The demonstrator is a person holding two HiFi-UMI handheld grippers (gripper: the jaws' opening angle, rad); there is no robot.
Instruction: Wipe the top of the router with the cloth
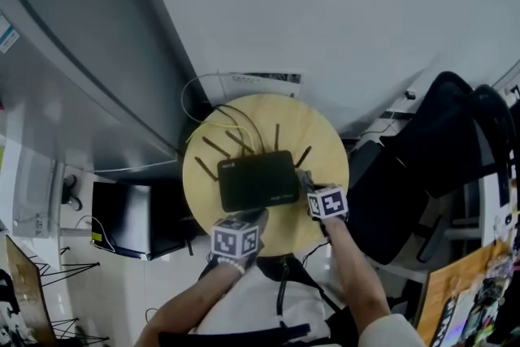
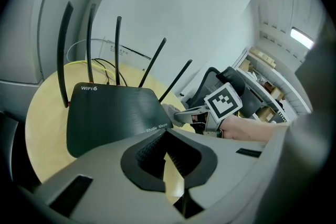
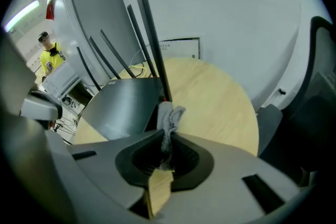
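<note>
1. Currently, the right claw (image 3: 167, 147) pinches a crumpled grey cloth (image 3: 170, 117) at the right edge of the router (image 3: 123, 107), beside an antenna base and not on the top.
2. Left claw (image 2: 167, 139), pressed together and empty, sits at the router's near edge.
3. Risk: the matte black plastic router, probably light, may slide on the smooth round wooden desk (image 3: 220, 97); the slim antennas (image 3: 151, 34) could snag the soft cloth.
</note>
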